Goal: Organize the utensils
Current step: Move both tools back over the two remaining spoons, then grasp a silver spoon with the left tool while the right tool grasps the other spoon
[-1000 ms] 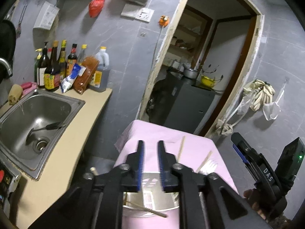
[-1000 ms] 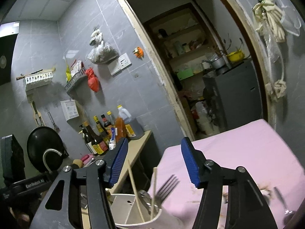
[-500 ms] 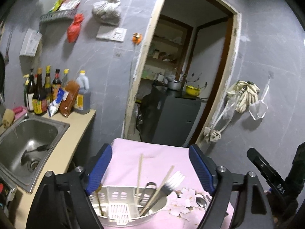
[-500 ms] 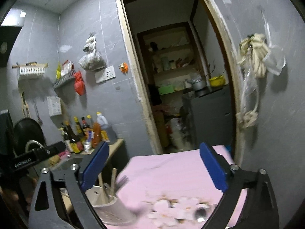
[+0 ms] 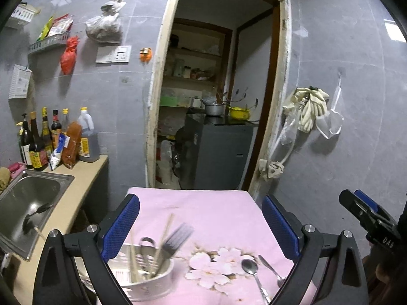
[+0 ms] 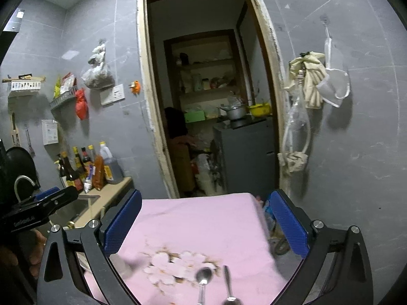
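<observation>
Utensils lie untouched; left tongs (image 5: 201, 226) and right tongs (image 6: 206, 222) just spread wide, empty

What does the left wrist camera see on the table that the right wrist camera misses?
Only the left wrist view shows the white utensil holder, with a fork and chopsticks standing in it, and the inside of the sink. Only the right wrist view shows the faucet and a white wall rack. Both show the pink tablecloth, two spoons lying on it, and open fingers holding nothing.
</observation>
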Motion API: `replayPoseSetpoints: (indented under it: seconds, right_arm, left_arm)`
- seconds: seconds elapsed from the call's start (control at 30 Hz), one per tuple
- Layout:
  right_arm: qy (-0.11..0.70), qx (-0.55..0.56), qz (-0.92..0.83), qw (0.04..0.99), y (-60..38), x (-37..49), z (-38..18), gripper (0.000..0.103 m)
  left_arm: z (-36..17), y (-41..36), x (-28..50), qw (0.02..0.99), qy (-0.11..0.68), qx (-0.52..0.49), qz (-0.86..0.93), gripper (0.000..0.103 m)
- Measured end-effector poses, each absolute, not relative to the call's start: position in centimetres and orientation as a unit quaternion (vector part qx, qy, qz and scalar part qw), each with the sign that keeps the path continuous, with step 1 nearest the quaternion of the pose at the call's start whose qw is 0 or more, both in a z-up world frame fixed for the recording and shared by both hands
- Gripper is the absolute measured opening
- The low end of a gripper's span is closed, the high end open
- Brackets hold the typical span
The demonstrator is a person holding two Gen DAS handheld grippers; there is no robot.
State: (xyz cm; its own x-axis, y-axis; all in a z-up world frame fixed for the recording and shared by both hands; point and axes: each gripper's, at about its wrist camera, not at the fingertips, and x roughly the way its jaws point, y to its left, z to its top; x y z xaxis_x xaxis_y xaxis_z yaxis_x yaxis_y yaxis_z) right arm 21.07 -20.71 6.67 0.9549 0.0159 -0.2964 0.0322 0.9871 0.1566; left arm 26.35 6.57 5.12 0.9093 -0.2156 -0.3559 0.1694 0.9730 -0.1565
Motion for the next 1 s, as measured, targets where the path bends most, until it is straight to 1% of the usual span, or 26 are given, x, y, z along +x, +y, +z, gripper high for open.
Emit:
replayPoseSetpoints:
  seconds: [0.27,0.47,0.73,1.0]
  right_arm:
    - [0.179,0.072,-0.006,0.981,-24.8,22.0,5.0,0.099]
    - [0.201,0.06,0.008,0.978,-27.2,22.8,2.4,0.099]
    - [0.265,0.036,0.037,0.963,-28.5,24.0,-3.2,0.099]
    - [0.348,0.0,0.083,0.934,-27.8,27.8,-10.0,0.099]
  left_arm:
    - [2.9,2.5,26.4,0.97,0.213,-0.07,-0.096,0.097]
    - [0.2,0.3,26.7,0.966,0.233,-0.078,-0.075,0.097]
    - [-4.7,-2.4,27.4,0.959,0.269,-0.069,-0.059,0.097]
    - [-9.6,-3.0,29.2,0.939,0.333,-0.072,-0.046,0.097]
